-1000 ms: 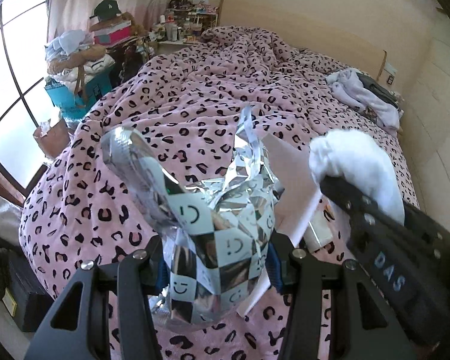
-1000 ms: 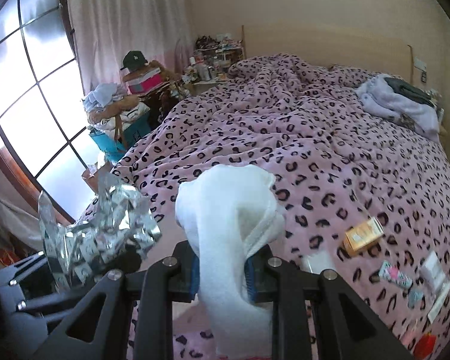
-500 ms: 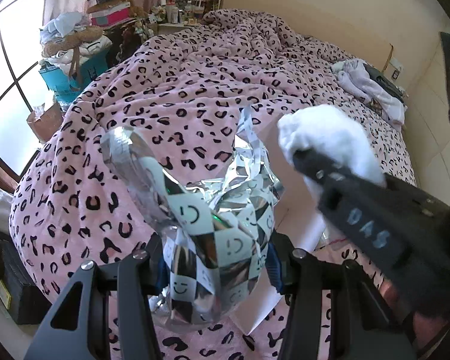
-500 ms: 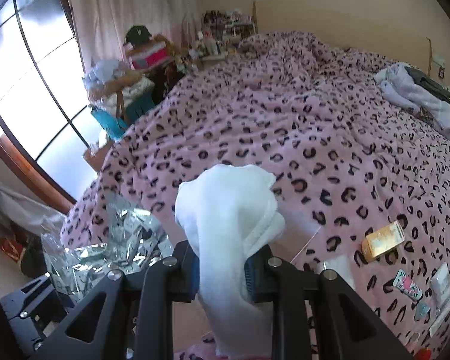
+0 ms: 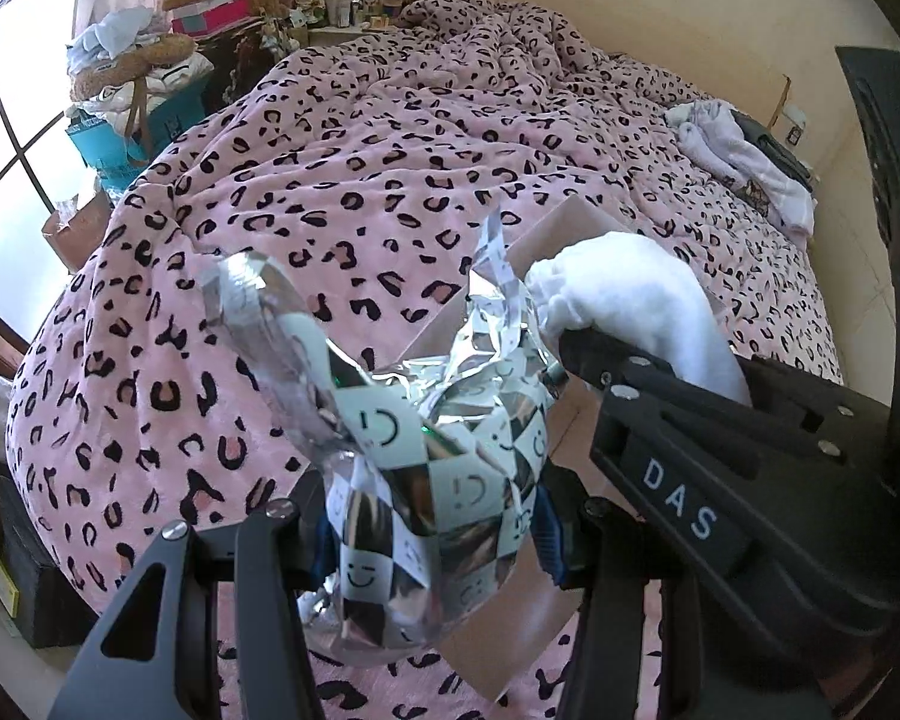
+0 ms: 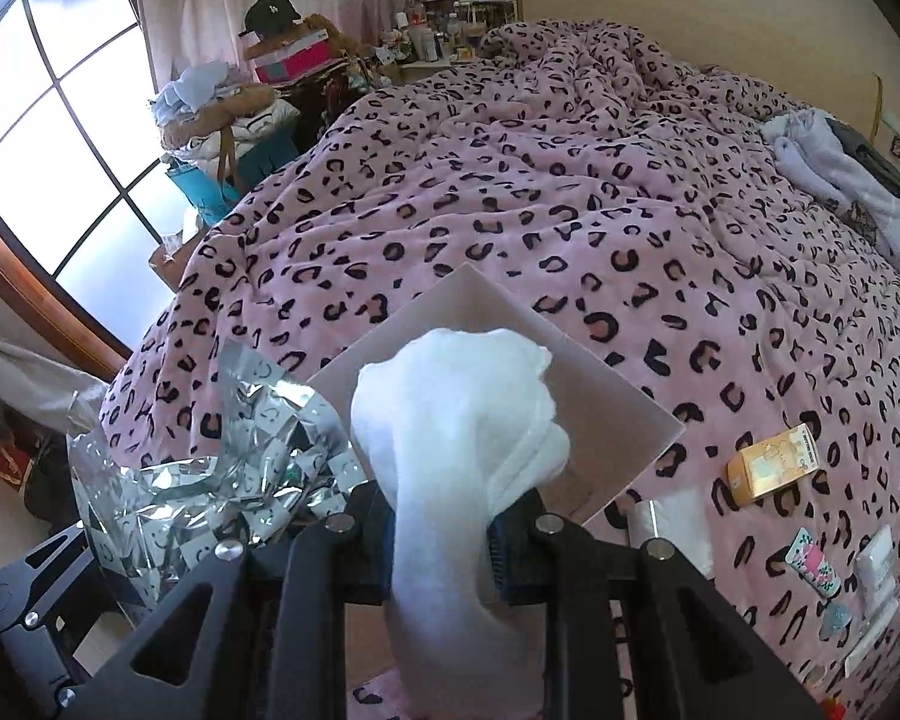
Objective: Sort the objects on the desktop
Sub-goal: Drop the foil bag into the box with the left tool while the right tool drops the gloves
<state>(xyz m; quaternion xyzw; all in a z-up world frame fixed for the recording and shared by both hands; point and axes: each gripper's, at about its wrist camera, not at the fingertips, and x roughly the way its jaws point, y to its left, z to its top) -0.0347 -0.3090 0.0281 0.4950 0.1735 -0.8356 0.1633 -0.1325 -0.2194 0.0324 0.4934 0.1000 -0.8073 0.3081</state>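
Observation:
My left gripper (image 5: 432,528) is shut on a crumpled silver foil bag (image 5: 414,456) printed with smiley faces, held above a pale flat board (image 5: 510,630) on the bed. My right gripper (image 6: 441,546) is shut on a white rolled towel (image 6: 456,420), held over the same board (image 6: 600,414). The right gripper with the towel (image 5: 624,300) shows at the right of the left wrist view, close beside the foil bag. The foil bag (image 6: 210,480) shows at the lower left of the right wrist view.
A pink leopard-print blanket (image 6: 570,180) covers the bed. A yellow box (image 6: 771,471), a white roll (image 6: 672,519) and several small packets (image 6: 813,561) lie at the right. Clothes (image 6: 840,180) lie far right. Cluttered shelves and bags (image 6: 258,108) stand by the window.
Both grippers have moved down and forward over the board. The right gripper with the towel has come closer to the foil bag. Both stay shut on their loads.

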